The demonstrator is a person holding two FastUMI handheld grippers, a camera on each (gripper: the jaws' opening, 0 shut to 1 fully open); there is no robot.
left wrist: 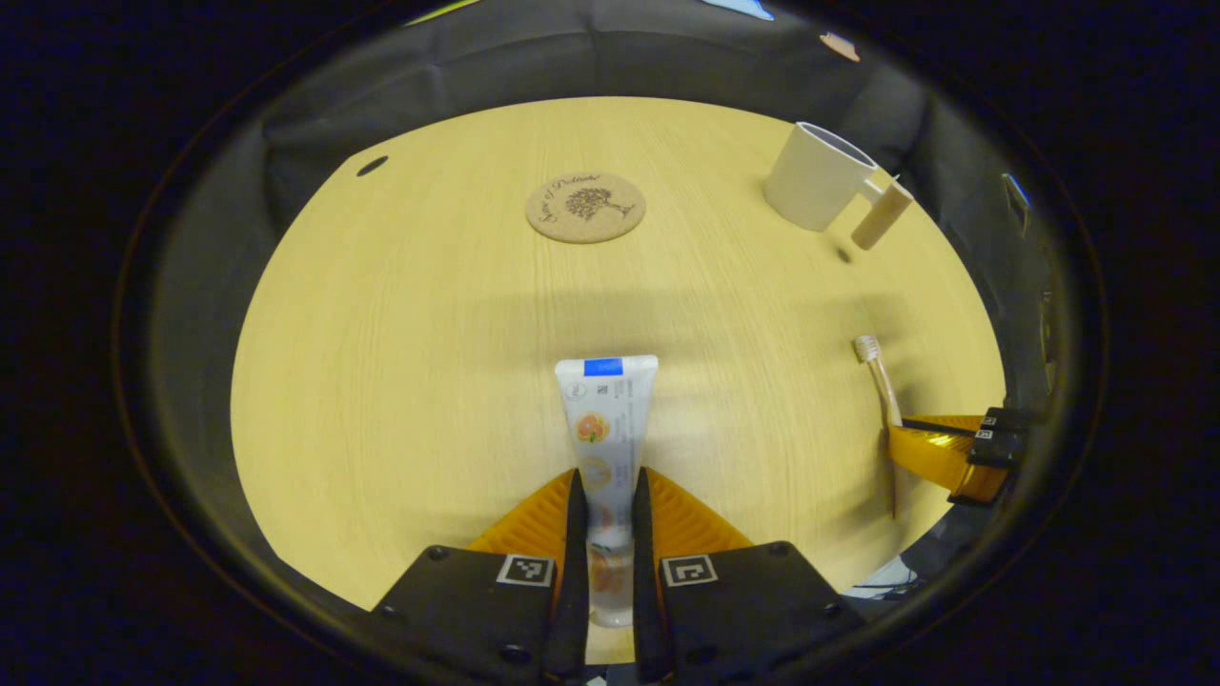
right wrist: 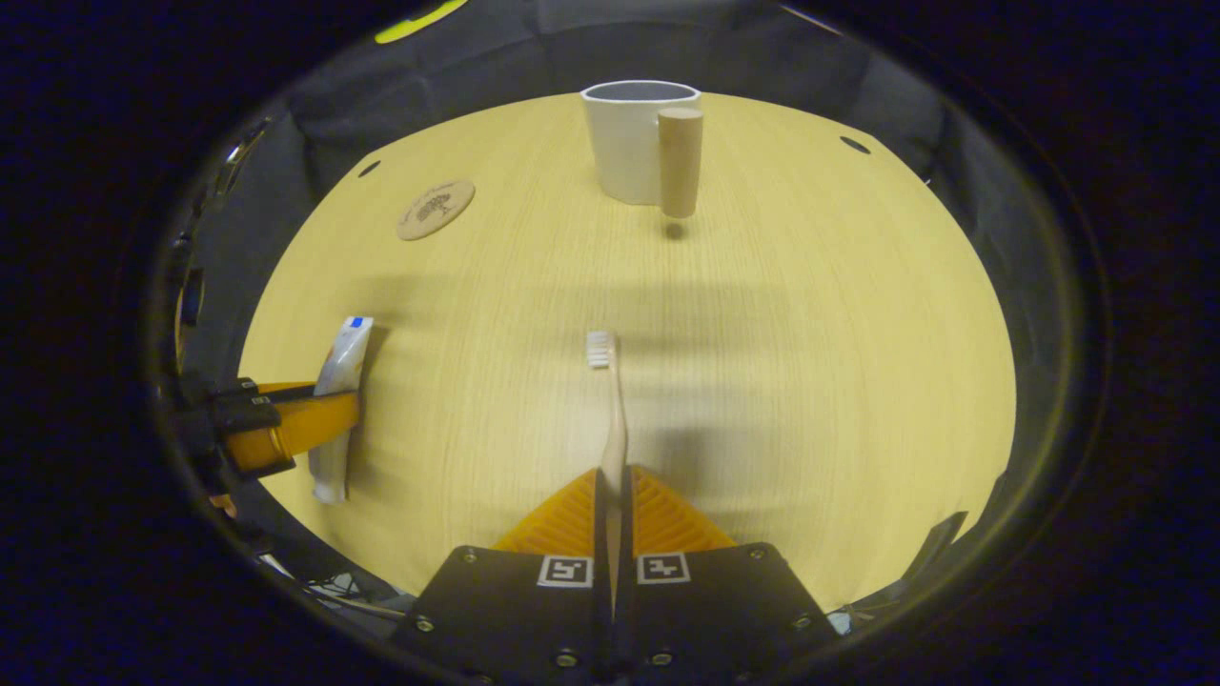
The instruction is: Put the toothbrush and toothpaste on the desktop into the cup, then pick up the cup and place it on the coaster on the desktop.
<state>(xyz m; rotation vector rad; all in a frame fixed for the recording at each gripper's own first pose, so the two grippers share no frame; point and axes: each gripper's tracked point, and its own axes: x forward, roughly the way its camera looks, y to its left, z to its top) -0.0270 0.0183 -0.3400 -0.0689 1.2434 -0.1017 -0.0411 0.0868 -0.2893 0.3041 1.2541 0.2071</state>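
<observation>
A: What is your left hand-held gripper (left wrist: pixel 604 510) doing?
B: Both your fingers are clamped on the toothpaste (left wrist: pixel 604 429), its flat end pointing toward the coaster (left wrist: pixel 585 207).

A: And your right hand-held gripper (right wrist: pixel 612 500)?
B: You have it pinched on the toothbrush (right wrist: pixel 610 410) handle, bristles pointing forward toward the cup (right wrist: pixel 631 138).

A: Where does the cup stand?
B: Upright at the far side of the tabletop (right wrist: pixel 810 362), well apart from the coaster (right wrist: pixel 436 210), handle facing you.
</observation>
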